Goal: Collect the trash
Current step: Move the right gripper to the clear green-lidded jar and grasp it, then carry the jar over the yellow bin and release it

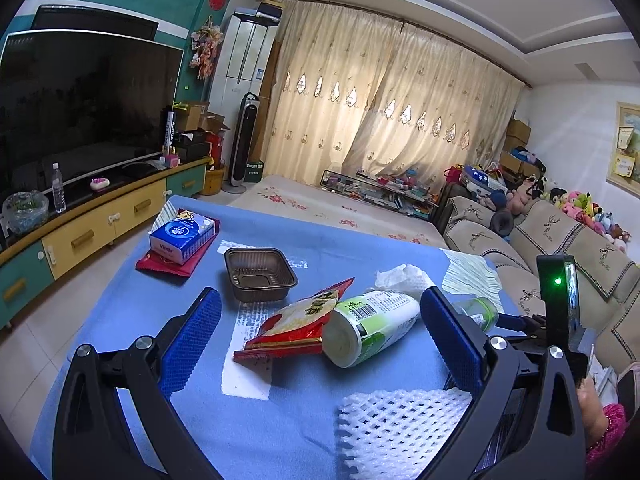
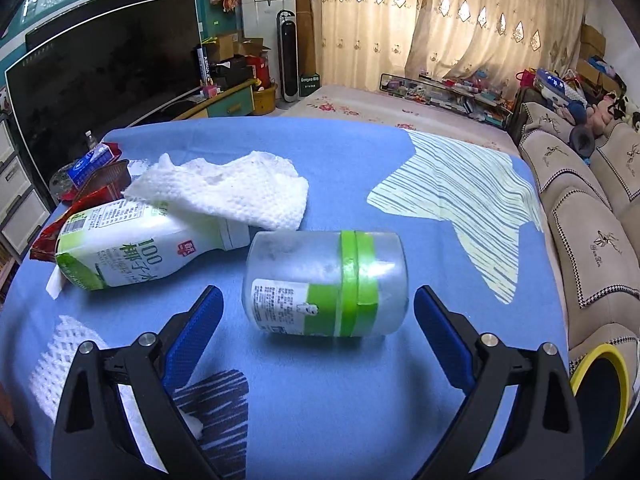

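Trash lies on a blue-covered table (image 1: 120, 320). A red snack bag (image 1: 296, 328) and a white-and-green bottle (image 1: 372, 324) on its side lie just ahead of my left gripper (image 1: 320, 294), which is open and touches neither. Behind them are a brown plastic tray (image 1: 260, 274) and a crumpled tissue (image 1: 404, 276). A white foam net (image 1: 400, 428) lies under the left gripper's right finger. My right gripper (image 2: 319, 292) is open around a clear jar (image 2: 326, 284) with a green band, which lies on its side. Its pads stand apart from the jar. The bottle (image 2: 140, 248) and tissue (image 2: 228, 192) lie to the jar's left.
A tissue pack (image 1: 182, 236) rests on a red packet (image 1: 168, 266) at the far left corner. A TV (image 1: 88, 108) on a cabinet stands to the left, a sofa (image 1: 560, 248) to the right. A yellow-rimmed bin (image 2: 600, 380) sits by the table's right edge.
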A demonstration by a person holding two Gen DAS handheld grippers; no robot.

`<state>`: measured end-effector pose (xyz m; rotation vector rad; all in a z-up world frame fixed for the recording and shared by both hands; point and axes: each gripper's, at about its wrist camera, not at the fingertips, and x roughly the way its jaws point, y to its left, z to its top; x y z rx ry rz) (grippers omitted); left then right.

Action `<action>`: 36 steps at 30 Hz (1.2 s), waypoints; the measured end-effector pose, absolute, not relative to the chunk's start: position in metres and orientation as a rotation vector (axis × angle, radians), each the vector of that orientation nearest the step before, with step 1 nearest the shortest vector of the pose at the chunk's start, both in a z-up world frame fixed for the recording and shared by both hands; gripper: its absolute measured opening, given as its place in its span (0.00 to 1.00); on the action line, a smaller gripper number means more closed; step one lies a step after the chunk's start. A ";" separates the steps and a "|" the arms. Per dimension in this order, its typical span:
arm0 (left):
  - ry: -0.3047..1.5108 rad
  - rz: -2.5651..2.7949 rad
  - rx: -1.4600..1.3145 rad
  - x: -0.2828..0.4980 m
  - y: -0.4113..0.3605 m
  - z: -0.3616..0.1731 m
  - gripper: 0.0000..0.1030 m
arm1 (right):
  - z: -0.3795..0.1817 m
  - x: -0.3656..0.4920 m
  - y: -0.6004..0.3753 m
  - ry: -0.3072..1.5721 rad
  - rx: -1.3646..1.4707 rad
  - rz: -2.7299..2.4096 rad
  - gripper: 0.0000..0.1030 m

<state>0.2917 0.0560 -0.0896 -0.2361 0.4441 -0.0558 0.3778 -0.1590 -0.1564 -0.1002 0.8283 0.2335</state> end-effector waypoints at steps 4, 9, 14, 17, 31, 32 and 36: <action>0.447 -0.055 -0.230 0.291 0.054 -0.090 0.95 | -0.158 0.380 -0.160 0.827 -0.107 0.211 0.65; 0.449 -0.056 -0.219 0.292 0.051 -0.091 0.95 | -0.152 0.372 -0.164 0.811 -0.103 0.220 0.65; 0.451 -0.056 -0.211 0.293 0.050 -0.092 0.95 | -0.140 0.355 -0.164 0.781 -0.122 0.212 0.65; 0.453 -0.054 -0.206 0.294 0.049 -0.092 0.95 | -0.133 0.346 -0.167 0.768 -0.124 0.205 0.65; 0.435 -0.061 -0.151 0.292 0.038 -0.093 0.95 | -0.113 0.308 -0.202 0.738 -0.076 0.174 0.65; 0.434 -0.063 -0.147 0.292 0.037 -0.093 0.95 | -0.113 0.306 -0.206 0.734 -0.074 0.170 0.65; 0.431 -0.072 -0.129 0.292 0.033 -0.093 0.95 | -0.109 0.292 -0.224 0.723 -0.057 0.139 0.65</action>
